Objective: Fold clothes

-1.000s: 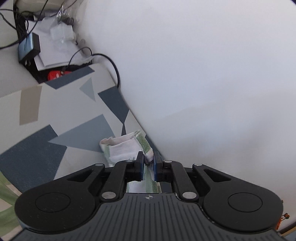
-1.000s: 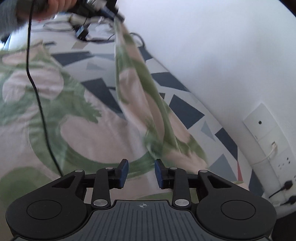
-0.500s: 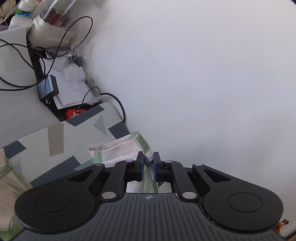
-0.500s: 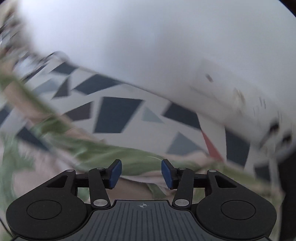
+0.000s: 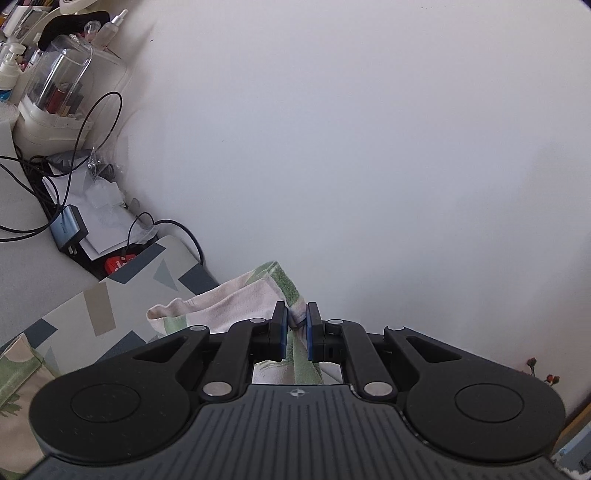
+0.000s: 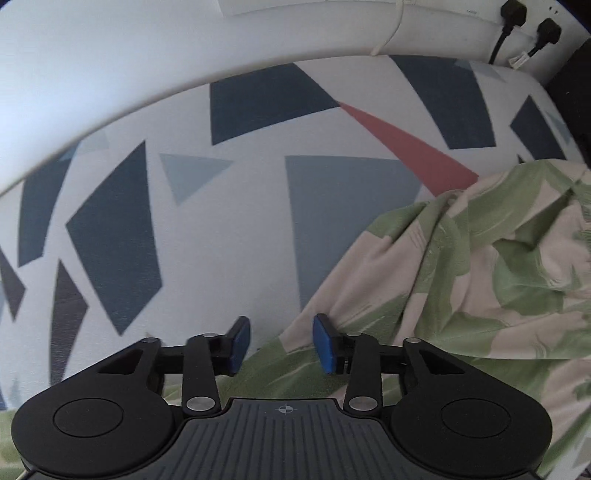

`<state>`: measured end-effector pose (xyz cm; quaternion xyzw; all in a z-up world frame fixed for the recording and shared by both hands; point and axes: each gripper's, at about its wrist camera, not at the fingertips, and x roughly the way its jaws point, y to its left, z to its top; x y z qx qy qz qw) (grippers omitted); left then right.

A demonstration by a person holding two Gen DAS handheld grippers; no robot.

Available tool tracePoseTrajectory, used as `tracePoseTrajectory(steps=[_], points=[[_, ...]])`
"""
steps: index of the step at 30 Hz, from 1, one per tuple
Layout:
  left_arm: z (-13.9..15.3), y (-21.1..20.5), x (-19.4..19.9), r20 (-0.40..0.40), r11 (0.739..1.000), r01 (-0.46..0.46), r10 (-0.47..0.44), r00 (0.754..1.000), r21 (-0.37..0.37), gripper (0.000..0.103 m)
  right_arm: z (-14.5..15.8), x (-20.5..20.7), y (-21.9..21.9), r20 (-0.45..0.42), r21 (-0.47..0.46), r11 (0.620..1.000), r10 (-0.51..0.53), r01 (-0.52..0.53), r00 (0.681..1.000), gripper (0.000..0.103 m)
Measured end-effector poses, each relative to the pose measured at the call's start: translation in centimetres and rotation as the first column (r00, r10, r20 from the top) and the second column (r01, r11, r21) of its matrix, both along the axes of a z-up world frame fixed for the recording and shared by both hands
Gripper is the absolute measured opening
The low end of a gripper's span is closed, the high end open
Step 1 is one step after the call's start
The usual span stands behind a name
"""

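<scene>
Left hand-held gripper [image 5: 296,314]: blue pads pinched narrow on a bunched edge of the green-and-cream leaf-print garment [image 5: 236,301], fabric squeezed between them and spilling out to the left and far side. More of the same cloth hanging below the jaws. Beyond the pinch, a bed cover [image 5: 122,288] printed with grey, navy and tan shapes, running off to the left. Farther left, a grey charger block [image 5: 68,229] with black cables [image 5: 107,110], loose white papers [image 5: 107,225] and a red item [image 5: 118,263] in a gap beside the bed. At the far left corner, a clear-lidded organiser [image 5: 55,88] and a pump bottle [image 5: 9,74]. Plain white wall [image 5: 351,147] filling the rest of the view.

Right hand-held gripper [image 6: 281,338]: jaws partly apart, just now closing a little, pads pressing on nothing. Aimed down at the bed, with the near edge of the leaf-print garment [image 6: 480,280] lying under and between the blue fingertips [image 6: 323,341], not pinched. Garment heaped in loose folds to the right and near side, flat cloth continuing under the tool body. Left and far of the cloth, bare bed cover [image 6: 184,229] with navy, grey-blue and one red wedge. At the far edge, white wall [image 6: 110,55], with two black plugs [image 6: 532,18] in a socket at the far right corner.
</scene>
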<state>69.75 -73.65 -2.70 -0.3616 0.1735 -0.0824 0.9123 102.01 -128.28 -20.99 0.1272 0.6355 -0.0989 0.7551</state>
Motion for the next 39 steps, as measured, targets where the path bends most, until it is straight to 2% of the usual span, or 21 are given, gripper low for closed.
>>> tracePoseTrajectory(steps=[3,5,6,9,12,14,16,19,22,24,27,29,31,34,39], points=[[-0.2,0.5,-0.8,0.008,1.0,0.018,-0.018,1.0,-0.018,0.01,0.0,-1.0,0.8,-0.013,-0.033,0.999,0.005,-0.006,1.0,0.024],[-0.5,1.0,-1.2,0.009,0.999,0.028,-0.028,1.0,-0.036,0.01,-0.1,-1.6,0.9,-0.013,-0.055,0.998,0.011,-0.012,1.0,0.008],[-0.6,1.2,-1.2,0.008,0.999,0.03,-0.029,1.0,-0.042,0.01,-0.1,-1.9,0.9,-0.011,-0.06,0.998,0.011,-0.012,1.0,0.005],[-1.0,2.1,-1.2,-0.002,0.997,0.035,-0.035,0.999,-0.069,0.01,0.5,-3.1,-0.7,0.034,0.013,0.997,-0.071,0.07,0.997,0.001],[-0.9,2.9,-1.0,0.001,0.996,0.047,-0.047,0.999,-0.082,0.01,2.7,-5.1,-2.6,0.149,0.099,0.982,-0.173,0.16,0.974,0.0],[-0.7,3.4,-1.0,0.016,0.995,0.057,-0.056,0.998,-0.078,0.01,4.9,-7.3,-4.0,0.253,0.191,0.961,-0.244,0.199,0.936,0.0],[-0.5,3.9,-1.1,0.027,0.995,0.068,-0.066,0.997,-0.074,0.01,7.1,-10.2,-5.5,0.341,0.291,0.929,-0.323,0.228,0.883,0.0],[-0.7,4.8,-1.5,0.012,0.994,0.084,-0.083,0.996,-0.072,0.01,9.0,-16.3,-7.8,0.42,0.392,0.881,-0.426,0.263,0.802,0.0],[-1.8,5.6,-2.2,-0.047,0.991,0.11,-0.114,0.992,-0.082,0.01,9.1,-23.3,-10.3,0.44,0.452,0.833,-0.52,0.319,0.732,0.0],[-2.7,5.6,-2.7,-0.095,0.988,0.13,-0.137,0.986,-0.077,0.01,7.5,-27.6,-11.4,0.392,0.483,0.792,-0.577,0.374,0.716,0.0],[-4.0,5.5,-3.6,-0.163,0.988,0.142,-0.15,0.975,-0.061,0.01,3.9,-31.5,-11.6,0.255,0.444,0.777,-0.586,0.445,0.769,0.0],[-4.5,5.4,-4.3,-0.195,0.988,0.142,-0.15,0.969,-0.054,0.01,2.4,-33.0,-11.7,0.195,0.42,0.764,-0.603,0.49,0.773,0.004],[-4.7,5.2,-5.1,-0.208,0.99,0.132,-0.14,0.968,-0.052,0.01,2.2,-33.5,-12.0,0.206,0.396,0.764,-0.614,0.509,0.762,0.009],[-4.2,4.9,-6.3,-0.203,0.994,0.104,-0.111,0.973,-0.042,0.01,2.8,-32.2,-12.0,0.26,0.39,0.79,-0.588,0.473,0.766,0.022],[-3.5,3.7,-8.7,-0.198,1.0,0.022,-0.026,0.98,-0.02,0.01,2.1,-29.4,-13.1,0.324,0.386,0.821,-0.548,0.421,0.771,0.024]])
